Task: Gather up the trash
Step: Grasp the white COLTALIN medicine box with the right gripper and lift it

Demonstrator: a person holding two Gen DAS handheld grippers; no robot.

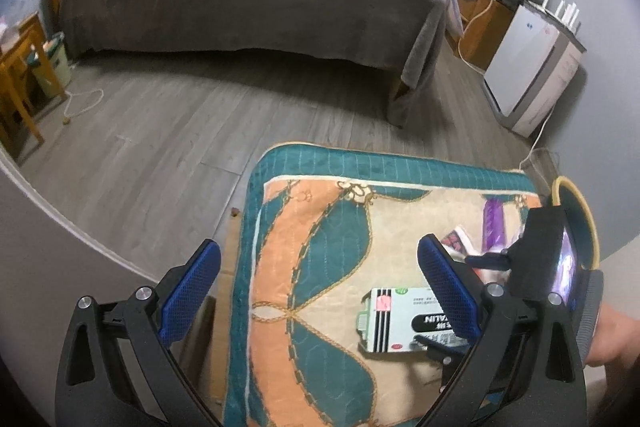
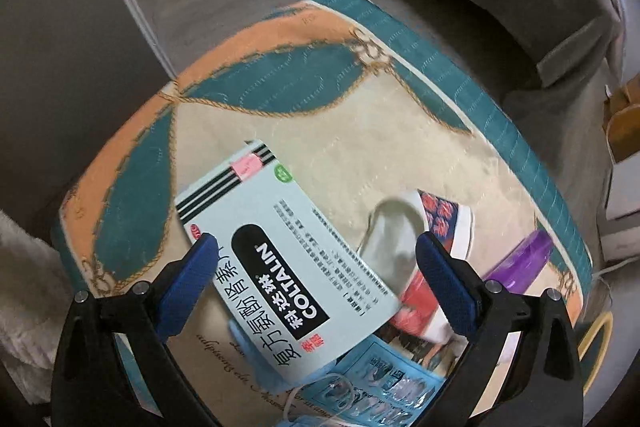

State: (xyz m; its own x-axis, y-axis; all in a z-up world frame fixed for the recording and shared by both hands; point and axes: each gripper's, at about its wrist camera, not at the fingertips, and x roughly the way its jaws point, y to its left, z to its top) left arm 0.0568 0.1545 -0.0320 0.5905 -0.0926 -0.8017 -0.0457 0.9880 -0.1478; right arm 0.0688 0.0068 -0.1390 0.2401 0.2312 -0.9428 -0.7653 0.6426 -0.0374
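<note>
While the right hand-held gripper (image 2: 312, 267) spreads its jaws around the medicine box (image 2: 280, 251) on the cushion (image 2: 132, 211), probably to grasp it, the left hand-held gripper (image 1: 320, 291) waits open.

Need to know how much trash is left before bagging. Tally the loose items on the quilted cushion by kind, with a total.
Medicine box: 1
Purple plastic tube: 1
Torn snack wrapper, red and blue print: 1
Blue clear-plastic packet: 1
Total: 4 that I can make out; the gripper fingers hide part of the pile, so there may be more.
</note>
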